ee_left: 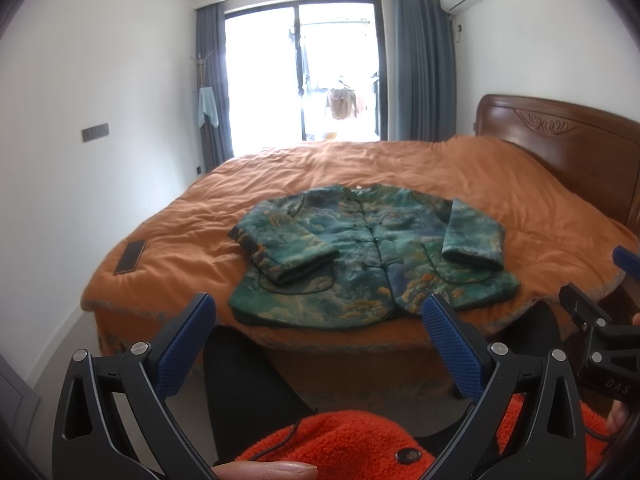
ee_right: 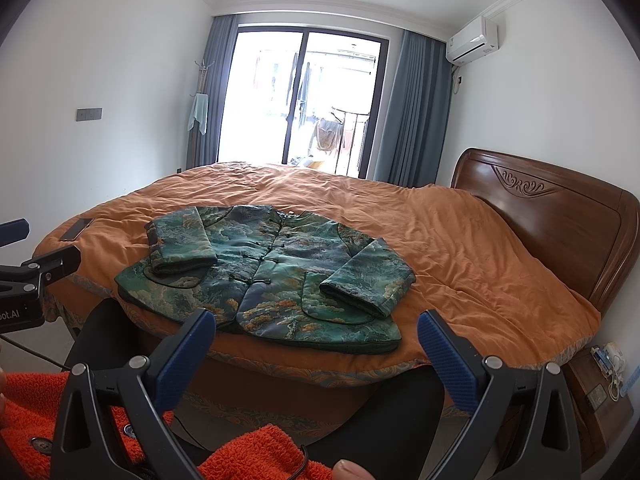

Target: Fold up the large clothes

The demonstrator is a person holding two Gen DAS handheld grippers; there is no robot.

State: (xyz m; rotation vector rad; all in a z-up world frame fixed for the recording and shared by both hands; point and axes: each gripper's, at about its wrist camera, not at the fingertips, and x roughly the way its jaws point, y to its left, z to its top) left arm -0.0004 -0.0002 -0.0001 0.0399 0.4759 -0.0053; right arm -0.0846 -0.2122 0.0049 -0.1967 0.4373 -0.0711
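Right tool point(ee_left: 608, 344) reads "DAS" — left tool point(ee_right: 24, 280), "oot.AI".

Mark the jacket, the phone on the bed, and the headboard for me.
jacket point(ee_right: 272, 272), right wrist view, on the buttoned front panel.
phone point(ee_left: 131, 257), left wrist view, on the middle of its dark face.
headboard point(ee_right: 560, 216), right wrist view, on the carved wooden panel.

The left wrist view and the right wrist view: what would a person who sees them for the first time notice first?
First comes the green patterned jacket, lying flat and buttoned on the near part of the orange bed cover, both sleeves folded over its front. Next come the left gripper and right gripper, both open and held short of the bed, touching nothing. Behind the bed, the bright window also draws the eye.
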